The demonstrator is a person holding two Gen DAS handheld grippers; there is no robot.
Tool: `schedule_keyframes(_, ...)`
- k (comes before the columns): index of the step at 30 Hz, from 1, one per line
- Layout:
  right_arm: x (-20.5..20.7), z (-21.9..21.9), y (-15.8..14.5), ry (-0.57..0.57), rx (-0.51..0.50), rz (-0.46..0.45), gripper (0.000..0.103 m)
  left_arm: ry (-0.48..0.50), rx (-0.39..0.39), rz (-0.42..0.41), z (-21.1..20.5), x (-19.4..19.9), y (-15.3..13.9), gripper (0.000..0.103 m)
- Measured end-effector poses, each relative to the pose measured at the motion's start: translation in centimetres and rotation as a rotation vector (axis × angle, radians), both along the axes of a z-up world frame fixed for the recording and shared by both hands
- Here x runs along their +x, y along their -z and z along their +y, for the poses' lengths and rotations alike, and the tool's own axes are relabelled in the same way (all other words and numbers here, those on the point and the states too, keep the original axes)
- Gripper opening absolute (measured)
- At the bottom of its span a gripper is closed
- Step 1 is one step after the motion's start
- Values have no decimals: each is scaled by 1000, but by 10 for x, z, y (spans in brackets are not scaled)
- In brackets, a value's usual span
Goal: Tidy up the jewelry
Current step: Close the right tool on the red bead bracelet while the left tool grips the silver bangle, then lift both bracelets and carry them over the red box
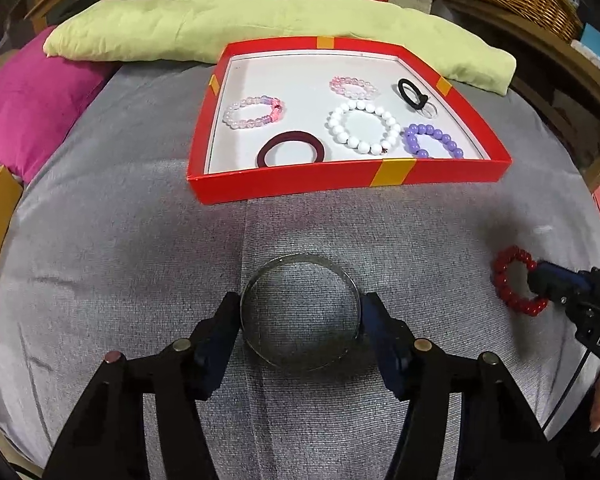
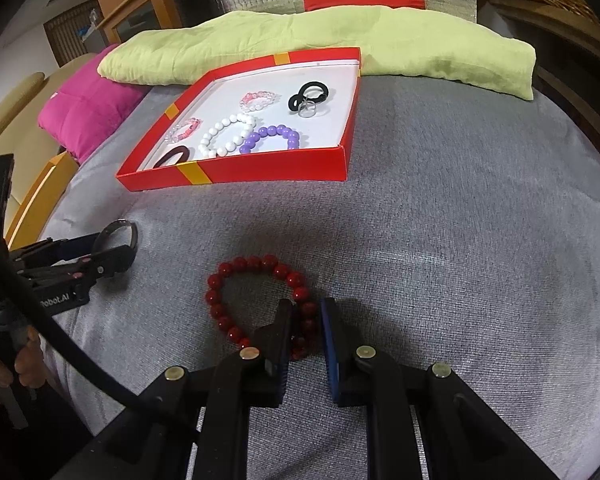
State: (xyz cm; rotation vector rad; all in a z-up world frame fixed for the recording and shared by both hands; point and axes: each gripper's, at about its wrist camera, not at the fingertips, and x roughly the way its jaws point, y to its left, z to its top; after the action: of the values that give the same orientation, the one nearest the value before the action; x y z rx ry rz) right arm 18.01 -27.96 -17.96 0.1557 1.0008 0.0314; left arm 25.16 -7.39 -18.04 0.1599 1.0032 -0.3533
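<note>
Our left tongs (image 1: 300, 316) clench across the metal bangle (image 1: 300, 312) on the grey bed cover (image 1: 120, 260); we judge it stiff, light and slippery, best gripped rim to rim. Our right tongs (image 2: 306, 312) pinch the red bead bracelet (image 2: 256, 300) at one side; we judge it floppy. The red box (image 1: 352, 178) waits beyond.

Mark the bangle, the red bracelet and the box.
bangle (image 1: 300, 262), left wrist view, far rim.
red bracelet (image 2: 256, 261), right wrist view, far beads.
box (image 1: 300, 184), left wrist view, near wall.
</note>
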Motion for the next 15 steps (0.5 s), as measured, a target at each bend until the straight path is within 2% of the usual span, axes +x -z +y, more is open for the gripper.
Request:
schedule_keyframes(2, 0, 0, 0, 2, 2, 1, 18, -1, -7, 1, 1, 1, 0, 64)
schedule_keyframes(4, 0, 0, 0, 3, 3, 1, 18, 9, -17, 3, 1, 1, 1, 72)
schedule_keyframes(6, -1, 1, 0, -1, 1, -1, 18, 28, 3, -4, -4, 0, 2, 76)
schedule_keyframes(8, -1, 2, -1, -10, -7, -6, 18, 36, 33, -18, -9, -2, 4, 77)
schedule_keyframes(11, -2, 6, -1, -30, -28, -12, 16, 22, 14, -12, -7, -2, 2, 77)
schedule_keyframes(12, -3, 7, -1, -37, -32, -15, 16, 15, 6, -10, -6, -1, 2, 76)
schedule_keyframes(15, -5, 9, -3, -53, -36, -24, 11, -23, 5, -24, 0, -1, -2, 63)
